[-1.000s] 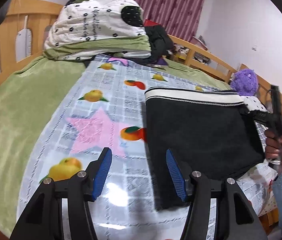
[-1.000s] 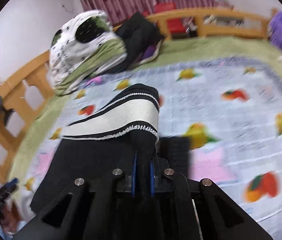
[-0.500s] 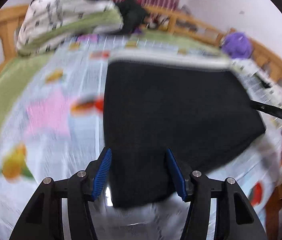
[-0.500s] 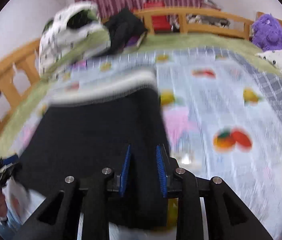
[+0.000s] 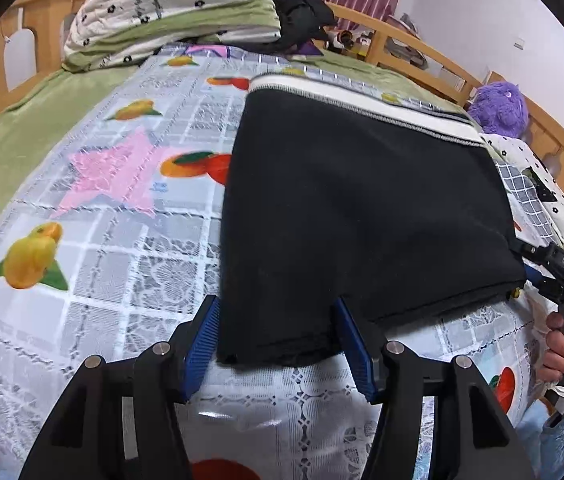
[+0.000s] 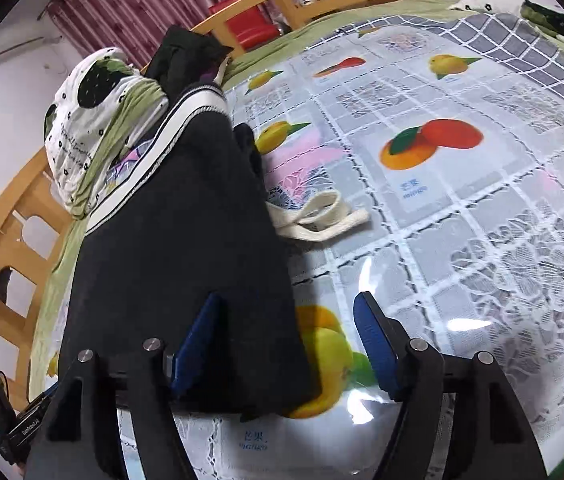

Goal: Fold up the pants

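Black pants (image 5: 353,216) lie folded flat on the bed's fruit-print sheet (image 5: 114,240). L gripper (image 5: 278,340) straddles the pants' near leg end, pads apart, not pinching. R gripper (image 6: 287,346) is opening, fabric edge between its fingers, unclamped. Only R view shows the cream drawstring (image 6: 317,216) beside the pants; only L view shows the purple plush (image 5: 499,108) beyond the waistband.

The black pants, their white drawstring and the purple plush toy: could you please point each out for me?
black pants (image 5: 353,216), left wrist view, middle of the dark fabric.
white drawstring (image 6: 317,216), right wrist view, the looped cord on the cloth.
purple plush toy (image 5: 499,108), left wrist view, its furry body.
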Demonstrator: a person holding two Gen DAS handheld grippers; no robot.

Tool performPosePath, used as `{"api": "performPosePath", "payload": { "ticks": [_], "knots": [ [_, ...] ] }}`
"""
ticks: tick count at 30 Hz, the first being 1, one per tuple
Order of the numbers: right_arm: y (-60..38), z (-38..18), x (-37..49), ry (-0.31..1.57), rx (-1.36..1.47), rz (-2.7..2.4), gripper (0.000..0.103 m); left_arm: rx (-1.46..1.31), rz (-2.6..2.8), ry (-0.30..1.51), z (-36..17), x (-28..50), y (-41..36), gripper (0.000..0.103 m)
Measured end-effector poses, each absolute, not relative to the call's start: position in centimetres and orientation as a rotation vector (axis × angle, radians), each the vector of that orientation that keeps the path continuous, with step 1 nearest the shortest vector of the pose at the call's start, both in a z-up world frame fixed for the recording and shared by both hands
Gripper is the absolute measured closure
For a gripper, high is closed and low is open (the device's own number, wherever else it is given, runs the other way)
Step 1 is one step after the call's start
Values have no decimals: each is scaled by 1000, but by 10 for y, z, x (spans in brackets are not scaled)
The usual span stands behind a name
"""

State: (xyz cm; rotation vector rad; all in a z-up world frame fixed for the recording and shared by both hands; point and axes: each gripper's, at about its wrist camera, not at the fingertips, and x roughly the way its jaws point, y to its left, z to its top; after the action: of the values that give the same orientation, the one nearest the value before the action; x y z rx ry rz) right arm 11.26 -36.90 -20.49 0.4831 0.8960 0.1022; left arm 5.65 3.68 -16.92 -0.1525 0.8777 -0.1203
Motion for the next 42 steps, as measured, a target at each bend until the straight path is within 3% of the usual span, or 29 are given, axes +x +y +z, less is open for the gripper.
{"api": "performPosePath", "payload": {
  "ticks": [4, 10, 17, 21, 26, 30, 36, 38, 42],
  "knots": [
    [-353, -186, 107, 927, 311, 106, 35, -119, -114, 810, -145, 42, 38, 48],
    [-332, -130, 85, 777, 117, 106, 35, -92, -92, 769, -103, 43, 34, 48],
    [-314, -54, 88, 652, 45, 101, 28, -67, -105, 750, -43, 65, 24, 48],
    [-301, -39, 104, 594, 67, 94, 23, -63, -105, 707, -22, 86, 19, 48],
    [-286, -34, 142, 583, 134, 74, 23, -132, -137, 694, -14, 130, 19, 47],
    [-276, -39, 180, 687, 115, 105, 23, -194, -153, 676, -21, 172, 20, 47],
    [-268, -82, 221, 729, 92, 110, 23, -184, -140, 700, -66, 215, 13, 47],
    [-268, -105, 234, 777, 106, 95, 25, -164, -130, 739, -83, 226, 11, 47],
    [-263, -124, 252, 782, 69, 70, 41, -155, -123, 766, -101, 241, 9, 47]
  ]
}}
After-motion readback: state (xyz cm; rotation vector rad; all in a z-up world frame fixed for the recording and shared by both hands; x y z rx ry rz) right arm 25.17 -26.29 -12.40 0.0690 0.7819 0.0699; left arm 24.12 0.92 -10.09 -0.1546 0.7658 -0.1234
